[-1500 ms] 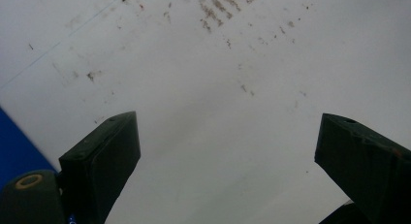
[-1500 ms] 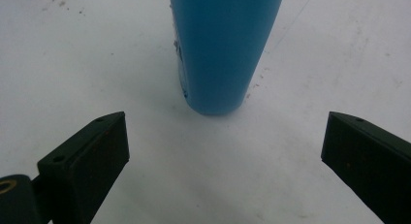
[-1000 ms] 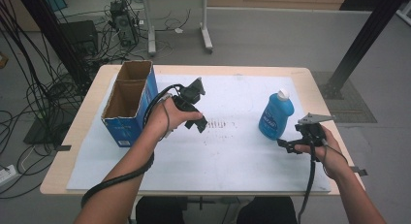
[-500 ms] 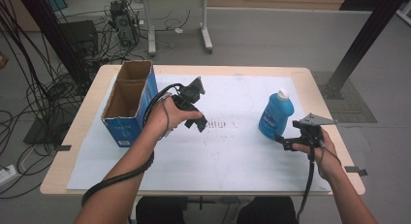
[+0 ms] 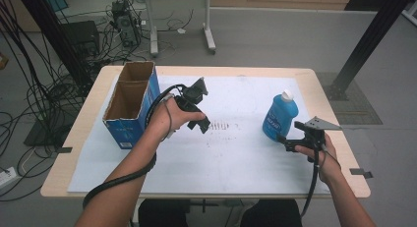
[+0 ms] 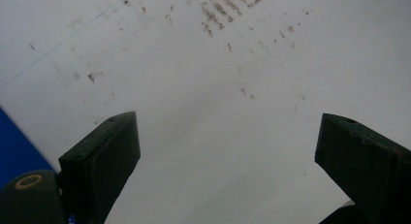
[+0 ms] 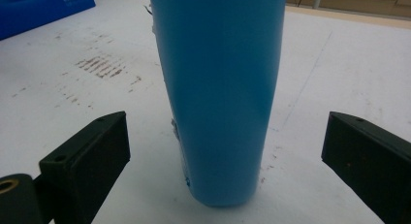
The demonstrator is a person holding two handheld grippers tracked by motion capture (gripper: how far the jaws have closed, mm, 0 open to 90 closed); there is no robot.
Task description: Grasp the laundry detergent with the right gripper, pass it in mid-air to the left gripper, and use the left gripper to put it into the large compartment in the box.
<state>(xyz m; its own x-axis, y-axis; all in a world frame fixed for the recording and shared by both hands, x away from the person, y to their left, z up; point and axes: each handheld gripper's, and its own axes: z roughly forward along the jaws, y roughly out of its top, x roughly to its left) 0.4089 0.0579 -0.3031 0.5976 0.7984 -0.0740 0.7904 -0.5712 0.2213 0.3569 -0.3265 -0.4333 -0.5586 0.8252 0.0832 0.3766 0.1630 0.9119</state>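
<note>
A blue bottle (image 5: 279, 116) with a white cap stands upright on the white sheet at the right. In the right gripper view the bottle (image 7: 218, 88) rises in the middle, in line with the gap between the two wide-apart jaws, and neither pad touches it. My right gripper (image 5: 285, 142) is open, low over the sheet, just on the near right side of the bottle. My left gripper (image 5: 202, 123) hangs over the sheet's middle with its jaws pointing down. In the left gripper view it (image 6: 228, 124) is open over bare stained paper.
An open blue cardboard box (image 5: 129, 103) stands at the table's left, beside the left hand; its blue side (image 6: 14, 146) shows in the left gripper view. Brown smudges (image 5: 223, 125) mark the sheet. Cables trail from both grippers toward the table's front edge (image 5: 206, 193).
My right gripper has edged a little to the left, closer to the blue bottle. The left hand and its gripper have stayed where they were.
</note>
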